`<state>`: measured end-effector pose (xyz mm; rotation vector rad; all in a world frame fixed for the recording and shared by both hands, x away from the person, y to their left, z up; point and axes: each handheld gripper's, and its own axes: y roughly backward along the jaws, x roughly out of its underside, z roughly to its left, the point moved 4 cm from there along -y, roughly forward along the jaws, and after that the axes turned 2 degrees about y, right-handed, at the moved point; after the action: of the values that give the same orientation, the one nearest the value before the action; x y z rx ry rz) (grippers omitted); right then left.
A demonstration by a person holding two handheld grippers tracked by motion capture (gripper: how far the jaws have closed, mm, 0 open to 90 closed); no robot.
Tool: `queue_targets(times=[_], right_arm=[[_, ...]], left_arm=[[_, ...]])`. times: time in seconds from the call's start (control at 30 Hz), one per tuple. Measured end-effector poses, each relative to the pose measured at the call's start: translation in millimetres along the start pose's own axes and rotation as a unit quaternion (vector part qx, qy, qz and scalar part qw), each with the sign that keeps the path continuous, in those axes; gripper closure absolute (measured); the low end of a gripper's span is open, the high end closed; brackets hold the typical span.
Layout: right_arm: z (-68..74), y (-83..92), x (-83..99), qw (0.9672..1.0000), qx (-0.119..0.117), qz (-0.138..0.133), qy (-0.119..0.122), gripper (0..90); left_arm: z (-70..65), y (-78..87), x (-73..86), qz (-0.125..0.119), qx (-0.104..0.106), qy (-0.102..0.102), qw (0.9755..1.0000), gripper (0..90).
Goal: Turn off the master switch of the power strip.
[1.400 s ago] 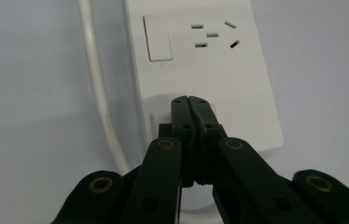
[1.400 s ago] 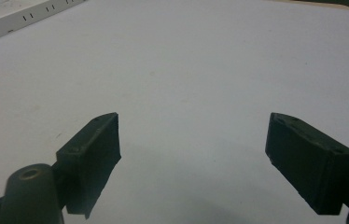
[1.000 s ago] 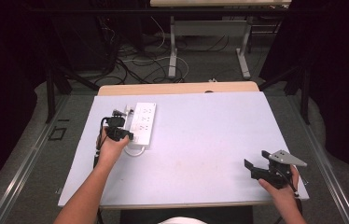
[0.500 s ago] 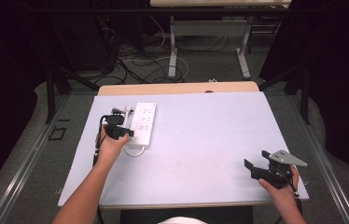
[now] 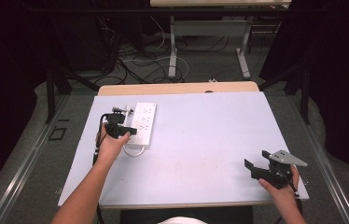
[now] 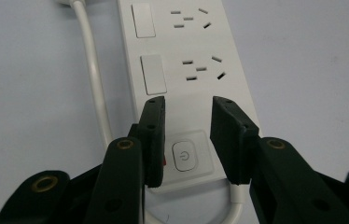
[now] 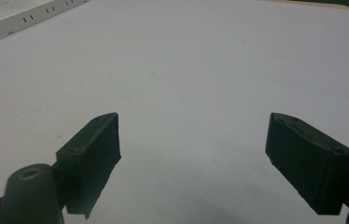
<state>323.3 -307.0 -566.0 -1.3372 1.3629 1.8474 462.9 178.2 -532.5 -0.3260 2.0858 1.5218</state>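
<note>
Although the power strip (image 5: 143,122) looks simple to move, it calls for some care: it lies flat on the far left part of the table (image 5: 200,140), long axis running near to far, with its white cord (image 6: 93,88) trailing along its left side and looping round the near end. The left gripper (image 6: 187,133) hovers over that near end, where the power button (image 6: 185,156) sits; its jaws have just been opening and now stand a narrow way apart, straddling the button without pressing on anything. A small red spot shows beside the button, half hidden by the left jaw.

The casing is probably rigid moulded plastic, fairly light, smooth and somewhat slippery, so it would likely slide on the tabletop under a sideways push rather than tip. It seems too wide for these jaws to span as they stand now; a grip across the long edges would need them much wider, and the stiff cord may tug back. The rocker covers (image 6: 153,73) and the button are the delicate parts.

The right gripper (image 5: 263,168) rests at the near right corner, jaws wide, nothing between them.
</note>
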Motion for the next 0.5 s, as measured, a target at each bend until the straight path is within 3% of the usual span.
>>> queue_targets(times=[0.5], right_arm=[[-0.4, 0.5, 0.1, 1.0, 0.004, -0.003, 0.001, 17.1]], left_arm=[[3.9, 4.5, -1.9, -0.034, -0.003, -0.029, 0.999, 51.3]])
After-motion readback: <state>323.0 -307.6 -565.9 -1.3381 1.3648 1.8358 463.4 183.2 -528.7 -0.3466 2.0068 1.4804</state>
